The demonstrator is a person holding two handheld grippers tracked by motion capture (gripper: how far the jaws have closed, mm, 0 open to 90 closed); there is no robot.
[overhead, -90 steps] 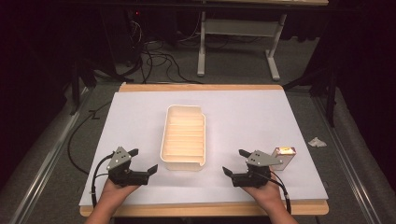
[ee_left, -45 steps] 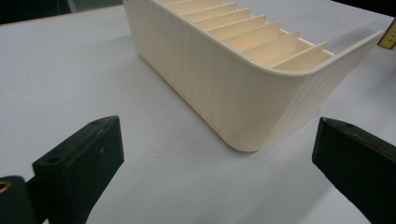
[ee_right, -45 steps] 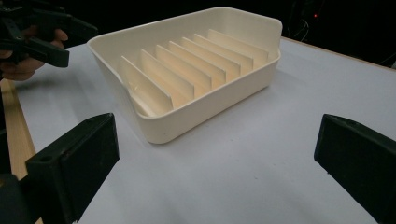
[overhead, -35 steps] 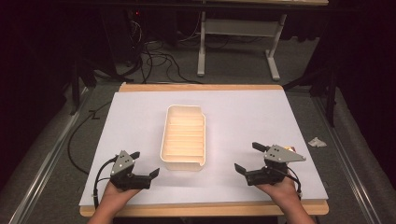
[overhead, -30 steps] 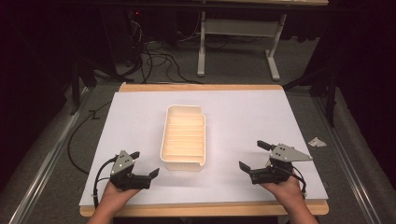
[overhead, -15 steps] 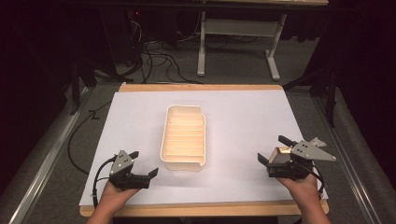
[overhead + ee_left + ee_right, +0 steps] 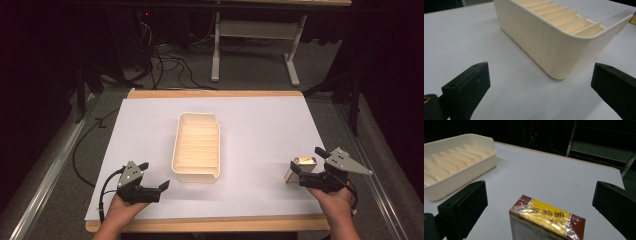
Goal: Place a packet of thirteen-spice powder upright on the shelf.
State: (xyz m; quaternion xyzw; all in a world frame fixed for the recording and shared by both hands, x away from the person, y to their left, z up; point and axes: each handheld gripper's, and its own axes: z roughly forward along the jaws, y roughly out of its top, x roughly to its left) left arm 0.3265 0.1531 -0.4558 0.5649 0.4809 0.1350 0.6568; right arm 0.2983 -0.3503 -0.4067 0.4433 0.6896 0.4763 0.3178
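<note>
A: Change since three seconds ago?

B: The right gripper (image 7: 312,160) has shifted outward; its jaws now stand apart around the upright wrapped box (image 7: 547,221), probably not touching. Grasp is pending.

A: Surroundings?

B: The left gripper (image 7: 152,176) idles open beside the slotted tray (image 7: 196,146). The white table (image 7: 260,125) between box and tray is unobstructed.

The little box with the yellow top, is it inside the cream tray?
No, the box stands on the white table cover, well apart from the tray.
</note>
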